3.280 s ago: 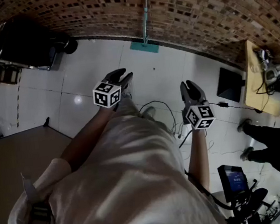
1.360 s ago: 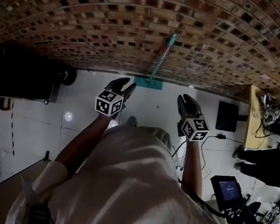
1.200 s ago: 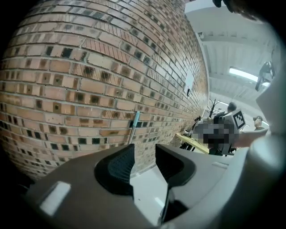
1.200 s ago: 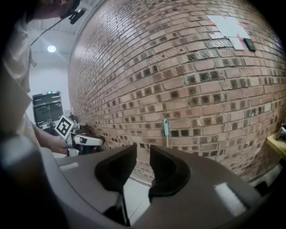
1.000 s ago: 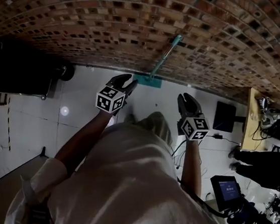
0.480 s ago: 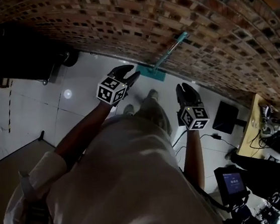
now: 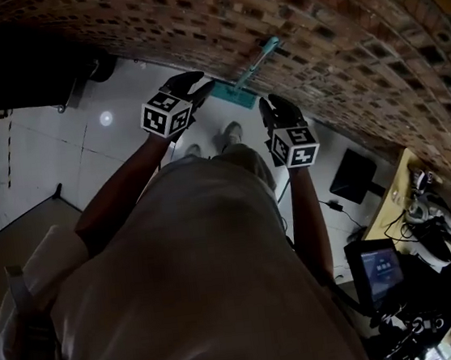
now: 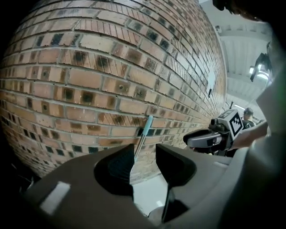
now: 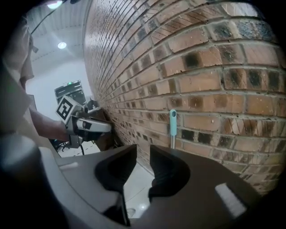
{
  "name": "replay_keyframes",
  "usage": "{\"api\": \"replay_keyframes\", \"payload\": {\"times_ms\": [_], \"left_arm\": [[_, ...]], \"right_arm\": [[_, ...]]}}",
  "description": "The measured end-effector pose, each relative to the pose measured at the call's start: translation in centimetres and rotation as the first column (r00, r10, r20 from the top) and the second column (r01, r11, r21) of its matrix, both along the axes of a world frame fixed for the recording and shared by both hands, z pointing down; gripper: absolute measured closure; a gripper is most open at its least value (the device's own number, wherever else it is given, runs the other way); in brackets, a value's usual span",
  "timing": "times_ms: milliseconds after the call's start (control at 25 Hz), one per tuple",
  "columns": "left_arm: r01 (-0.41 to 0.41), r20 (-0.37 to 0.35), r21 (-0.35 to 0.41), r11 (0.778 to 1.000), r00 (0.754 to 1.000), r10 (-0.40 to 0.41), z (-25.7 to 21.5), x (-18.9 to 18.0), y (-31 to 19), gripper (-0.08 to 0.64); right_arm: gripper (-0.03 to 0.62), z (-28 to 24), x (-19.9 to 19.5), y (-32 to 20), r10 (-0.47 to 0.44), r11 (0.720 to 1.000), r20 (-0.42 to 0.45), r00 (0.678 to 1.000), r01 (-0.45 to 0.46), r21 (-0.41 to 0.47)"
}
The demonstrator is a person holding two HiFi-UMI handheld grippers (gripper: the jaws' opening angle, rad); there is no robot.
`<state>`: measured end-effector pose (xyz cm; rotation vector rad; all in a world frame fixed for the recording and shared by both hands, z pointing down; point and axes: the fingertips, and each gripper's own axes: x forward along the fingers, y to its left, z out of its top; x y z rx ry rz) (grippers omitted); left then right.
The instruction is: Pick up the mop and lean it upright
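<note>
Against brick wall [image 7: 329, 24]: mop [image 7: 258, 59] leans upright, teal grip on top, head on floor [image 7: 108, 157] just past left tool [image 7: 195, 81]. Left tool's jaws are apart and empty. Mop shaft shows beyond the gap, not between the pads. Right tool [image 7: 273, 104] has jaws narrowly apart, also empty. Neither touches the mop. Only writing is the square codes on the cubes. Text on the lit screen [image 7: 379, 269] is too small to read. Both tool views hide the lower shaft behind the jaws.

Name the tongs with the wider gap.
The left tongs: their jaws stand clearly apart, while the right tongs leave only a narrow slit. Both are empty.
</note>
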<state>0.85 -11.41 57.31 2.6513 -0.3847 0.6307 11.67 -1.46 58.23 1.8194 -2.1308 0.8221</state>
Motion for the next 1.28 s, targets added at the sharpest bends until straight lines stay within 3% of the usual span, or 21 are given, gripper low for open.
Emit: {"api": "replay_keyframes", "payload": {"times_ms": [600,1120,1280], "left_arm": [[0.04,0.006,0.008,0.999,0.999,-0.04,0.2,5.2,-1.5,0.388],[0.123,0.063,0.037,0.992,0.99,-0.126,1.2,2.4,-2.6,0.388],[0.11,0.075,0.019,0.994,0.991,-0.112,1.6,1.9,-2.2,0.388]], "right_arm": [[0.505,-1.0,4.9,-4.6,-0.094,0.995,-0.03,0.995,0.094,0.018],[0.505,1.5,4.9,-4.7,-0.158,0.987,-0.006,0.987,0.158,0.001],[0.505,2.4,4.8,-4.6,-0.154,0.988,-0.008,0.988,0.153,-0.019]]}}
